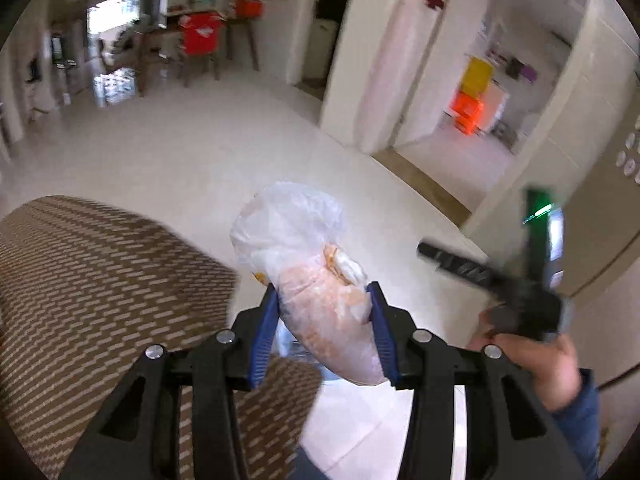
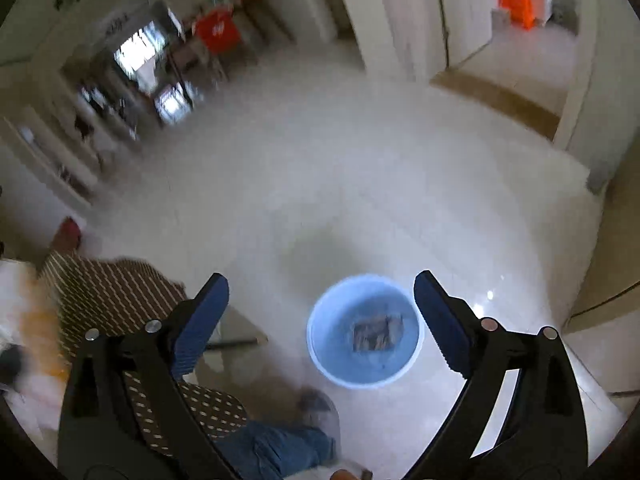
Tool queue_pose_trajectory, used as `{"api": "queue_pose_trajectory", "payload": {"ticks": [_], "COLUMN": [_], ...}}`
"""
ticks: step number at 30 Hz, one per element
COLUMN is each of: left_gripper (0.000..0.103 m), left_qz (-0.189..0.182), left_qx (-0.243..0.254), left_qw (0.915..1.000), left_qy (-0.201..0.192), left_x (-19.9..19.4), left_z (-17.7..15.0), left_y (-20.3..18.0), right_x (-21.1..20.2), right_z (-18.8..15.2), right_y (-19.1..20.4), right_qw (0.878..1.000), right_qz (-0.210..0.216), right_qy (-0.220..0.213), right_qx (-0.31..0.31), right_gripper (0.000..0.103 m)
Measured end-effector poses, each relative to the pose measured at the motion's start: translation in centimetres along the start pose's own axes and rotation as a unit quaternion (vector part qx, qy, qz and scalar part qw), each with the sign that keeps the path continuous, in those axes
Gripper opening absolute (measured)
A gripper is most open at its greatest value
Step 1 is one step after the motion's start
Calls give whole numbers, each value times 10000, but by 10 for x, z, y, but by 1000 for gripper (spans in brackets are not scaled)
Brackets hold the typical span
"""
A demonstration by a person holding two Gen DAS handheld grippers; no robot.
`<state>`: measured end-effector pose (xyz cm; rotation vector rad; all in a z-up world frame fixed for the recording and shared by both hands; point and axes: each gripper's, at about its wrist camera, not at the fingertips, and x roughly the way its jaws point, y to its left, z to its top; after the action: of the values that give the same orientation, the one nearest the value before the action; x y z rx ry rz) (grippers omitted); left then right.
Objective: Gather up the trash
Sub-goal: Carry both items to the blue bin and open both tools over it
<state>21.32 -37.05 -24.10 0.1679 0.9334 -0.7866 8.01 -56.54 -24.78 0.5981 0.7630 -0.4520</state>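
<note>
My left gripper (image 1: 324, 300) is shut on a crumpled plastic bag (image 1: 316, 276), clear with orange stains, and holds it in the air above the floor. A light blue bin (image 2: 364, 328) stands on the white floor in the right wrist view, with a dark scrap of trash (image 2: 376, 334) inside. My right gripper (image 2: 320, 292) is open and empty, hovering above the bin, whose rim sits between the fingers. The right gripper also shows in the left wrist view (image 1: 496, 280), to the right of the bag.
A table with a brown patterned cloth (image 1: 100, 300) lies to the left and also shows in the right wrist view (image 2: 116, 292). My leg in jeans (image 2: 276, 448) and a shoe (image 2: 320, 408) are below. Doorways (image 1: 480, 120) and a far table with red items (image 1: 200, 36) are blurred.
</note>
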Motion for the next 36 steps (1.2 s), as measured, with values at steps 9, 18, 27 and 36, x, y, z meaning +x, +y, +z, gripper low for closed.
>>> {"api": "queue_pose_trajectory", "payload": {"ticks": [9, 18, 27, 36], "left_gripper": [57, 88, 92, 94], "left_qz": [-285, -255, 71, 490], "left_qx": [187, 131, -60, -256], "left_qw": [9952, 9955, 9999, 9953], "left_qy": [914, 902, -48, -795], "left_x": [125, 125, 26, -70], "left_z": [22, 24, 18, 7], "left_y": [-40, -31, -13, 12], "right_x": [-74, -73, -83, -110], "right_z": [18, 16, 9, 4], "right_y": [-1, 15, 54, 111], "right_qw": [9976, 9970, 9952, 9899], "right_qz": [131, 103, 119, 403], "right_qy": [-680, -767, -904, -1104], "right_qx": [-32, -48, -361, -788], "right_gripper": [94, 96, 97, 97]}}
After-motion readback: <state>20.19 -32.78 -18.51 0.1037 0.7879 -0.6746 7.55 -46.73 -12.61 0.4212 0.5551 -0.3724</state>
